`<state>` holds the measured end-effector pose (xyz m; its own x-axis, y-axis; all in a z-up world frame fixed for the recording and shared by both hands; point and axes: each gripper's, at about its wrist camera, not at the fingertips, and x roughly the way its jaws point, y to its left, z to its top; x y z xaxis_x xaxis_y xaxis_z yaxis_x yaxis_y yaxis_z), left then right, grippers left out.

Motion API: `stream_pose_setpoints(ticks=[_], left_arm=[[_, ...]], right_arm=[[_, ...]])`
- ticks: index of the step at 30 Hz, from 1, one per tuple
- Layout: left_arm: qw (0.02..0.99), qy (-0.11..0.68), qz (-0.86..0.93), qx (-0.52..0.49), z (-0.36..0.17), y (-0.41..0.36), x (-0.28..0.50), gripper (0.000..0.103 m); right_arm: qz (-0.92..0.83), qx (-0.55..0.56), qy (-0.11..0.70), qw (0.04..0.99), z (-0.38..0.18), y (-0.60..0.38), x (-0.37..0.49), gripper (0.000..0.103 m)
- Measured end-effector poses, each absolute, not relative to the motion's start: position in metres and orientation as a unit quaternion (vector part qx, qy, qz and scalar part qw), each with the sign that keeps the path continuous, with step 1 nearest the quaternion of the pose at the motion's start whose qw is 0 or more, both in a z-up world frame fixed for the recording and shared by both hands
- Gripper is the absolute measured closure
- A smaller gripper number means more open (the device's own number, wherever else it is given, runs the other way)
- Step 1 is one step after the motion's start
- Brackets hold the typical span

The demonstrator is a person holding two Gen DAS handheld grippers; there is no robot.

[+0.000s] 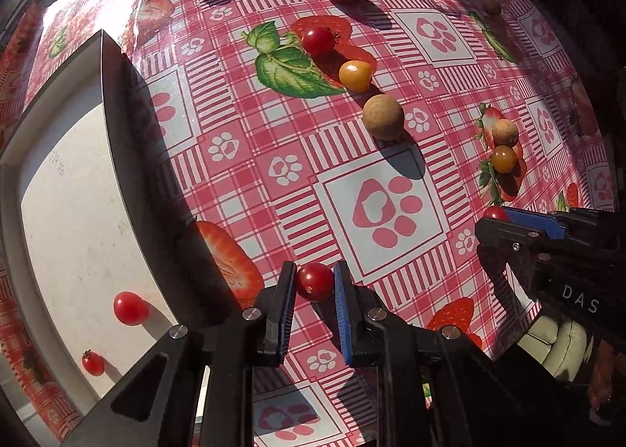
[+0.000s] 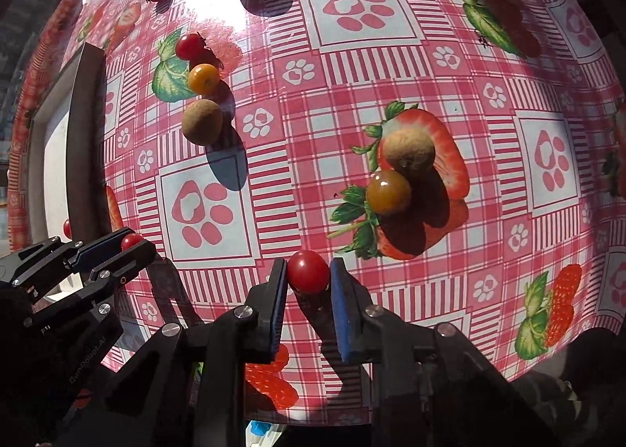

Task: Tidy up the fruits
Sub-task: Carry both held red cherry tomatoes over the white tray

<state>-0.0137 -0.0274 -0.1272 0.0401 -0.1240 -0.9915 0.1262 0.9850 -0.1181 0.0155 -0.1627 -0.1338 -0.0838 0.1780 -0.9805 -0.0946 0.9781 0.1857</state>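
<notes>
Both jaws pinch glossy round red cherry tomatoes: left one (image 1: 314, 282), right one (image 2: 308, 271).

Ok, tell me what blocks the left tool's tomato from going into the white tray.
Nothing visible does. The left tool grips a red cherry tomato just right of the white tray; only the tray's dark raised wall lies between, so it must be lifted over.

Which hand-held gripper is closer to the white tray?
Left. The left hand-held gripper is right beside the tray; the right hand-held gripper is farther off.
</notes>
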Motion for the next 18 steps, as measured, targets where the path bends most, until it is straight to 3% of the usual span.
stream_pose_setpoints(ticks=[18], left_arm=[[0.752, 0.653, -0.077, -0.037, -0.073, 0.014, -0.018, 0.082]], right_arm=[[0.125, 0.052, 0.714, 0.687, -0.091, -0.175, 0.015, 0.08]])
